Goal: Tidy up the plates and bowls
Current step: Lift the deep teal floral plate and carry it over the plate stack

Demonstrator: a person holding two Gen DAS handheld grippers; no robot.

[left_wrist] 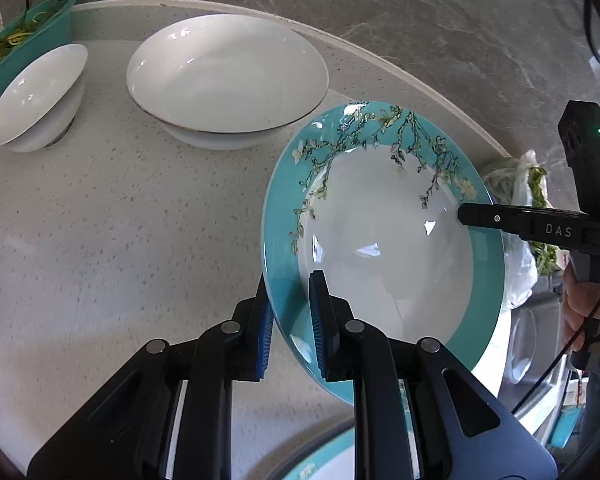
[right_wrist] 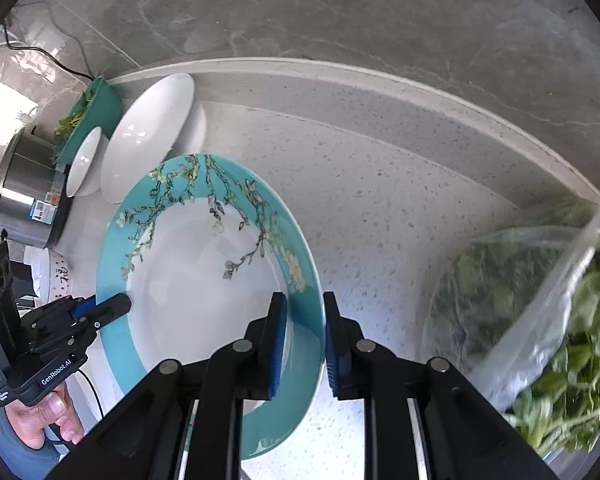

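Note:
A teal-rimmed plate (left_wrist: 380, 240) with a blossom-branch pattern and a white centre is held between both grippers above the speckled countertop (left_wrist: 120, 220). My left gripper (left_wrist: 290, 320) is shut on the plate's near-left rim, one finger above and one below. My right gripper (right_wrist: 304, 340) is shut on the opposite rim of the same plate (right_wrist: 204, 272). The right gripper's finger (left_wrist: 496, 219) shows on the plate's right side in the left wrist view. A large white bowl (left_wrist: 226, 76) and a small white bowl (left_wrist: 38, 96) stand behind.
A teal container of greens (left_wrist: 24, 44) stands at the back left. A steel pot (right_wrist: 24, 196) stands beyond the bowls. A plastic bag of leafy greens (right_wrist: 540, 320) lies to the right. Another teal patterned plate (left_wrist: 332, 460) lies below the left gripper. A marble wall (right_wrist: 340, 12) backs the counter.

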